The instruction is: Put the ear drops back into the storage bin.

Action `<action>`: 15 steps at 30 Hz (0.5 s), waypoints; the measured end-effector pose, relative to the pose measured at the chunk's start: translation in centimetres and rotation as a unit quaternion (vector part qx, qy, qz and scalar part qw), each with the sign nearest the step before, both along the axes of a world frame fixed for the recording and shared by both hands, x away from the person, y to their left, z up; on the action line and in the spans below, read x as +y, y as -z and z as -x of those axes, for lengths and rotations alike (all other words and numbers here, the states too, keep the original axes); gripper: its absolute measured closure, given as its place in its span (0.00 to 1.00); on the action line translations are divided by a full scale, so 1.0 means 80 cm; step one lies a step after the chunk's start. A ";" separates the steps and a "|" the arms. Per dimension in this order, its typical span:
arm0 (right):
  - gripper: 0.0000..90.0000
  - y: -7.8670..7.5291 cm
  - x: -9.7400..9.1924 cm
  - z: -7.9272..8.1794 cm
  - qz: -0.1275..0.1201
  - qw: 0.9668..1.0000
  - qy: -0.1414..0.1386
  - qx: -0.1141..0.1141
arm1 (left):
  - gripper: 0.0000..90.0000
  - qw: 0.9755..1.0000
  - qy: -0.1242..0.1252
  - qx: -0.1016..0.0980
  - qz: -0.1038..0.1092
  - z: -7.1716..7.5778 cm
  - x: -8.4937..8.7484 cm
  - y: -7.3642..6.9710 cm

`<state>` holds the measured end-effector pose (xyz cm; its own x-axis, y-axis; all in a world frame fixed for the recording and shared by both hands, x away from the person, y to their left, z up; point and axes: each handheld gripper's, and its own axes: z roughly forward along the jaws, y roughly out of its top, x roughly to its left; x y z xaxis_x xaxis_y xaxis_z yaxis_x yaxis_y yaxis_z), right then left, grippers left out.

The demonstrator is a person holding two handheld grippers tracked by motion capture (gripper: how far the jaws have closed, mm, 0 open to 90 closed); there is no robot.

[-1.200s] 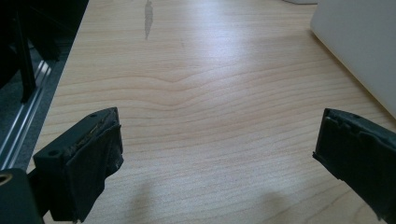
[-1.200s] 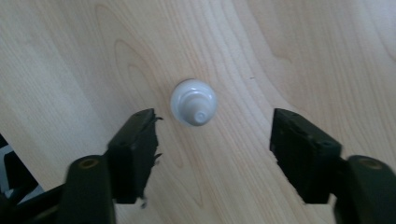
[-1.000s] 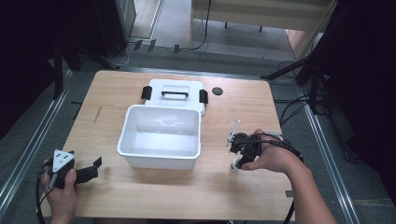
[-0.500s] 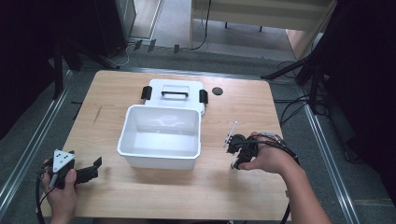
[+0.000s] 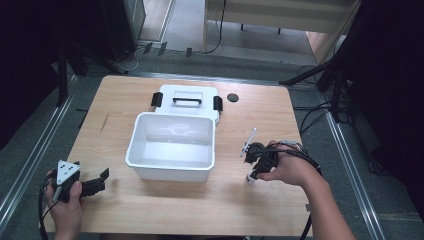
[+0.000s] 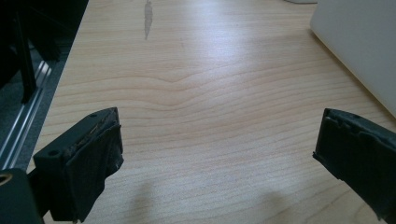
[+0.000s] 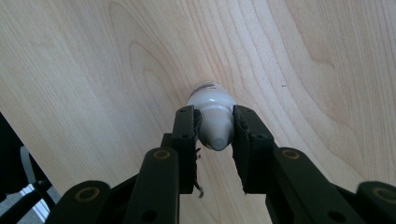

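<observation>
While upright, bottle point(image 7: 214, 119) pinched by right tool point(image 7: 215, 128)

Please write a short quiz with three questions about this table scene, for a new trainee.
1. True or false: the right gripper is shut on the small white bottle.
2. What lies on the table just behind the white tub?
A. a lid with a black handle
B. a plate
C. a towel
3. Fill in: the fingers of the left gripper are ____, with nothing between them.

Key:
1. True.
2. A, the lid.
3. Open.
</observation>
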<state>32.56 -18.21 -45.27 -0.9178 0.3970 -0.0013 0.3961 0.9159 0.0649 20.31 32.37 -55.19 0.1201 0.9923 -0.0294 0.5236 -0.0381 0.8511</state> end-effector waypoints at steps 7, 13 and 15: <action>0.80 -0.019 0.004 -0.002 -0.006 1.000 -0.027 -0.014 | 0.02 1.000 0.000 0.001 -0.001 0.000 0.000 0.000; 0.80 -0.045 0.010 -0.007 -0.013 0.999 -0.028 -0.020 | 0.02 1.000 0.001 0.002 -0.001 0.000 0.000 0.000; 0.80 -0.054 0.013 -0.008 -0.011 0.999 -0.033 -0.023 | 0.02 1.000 0.001 0.002 -0.001 0.000 0.000 0.000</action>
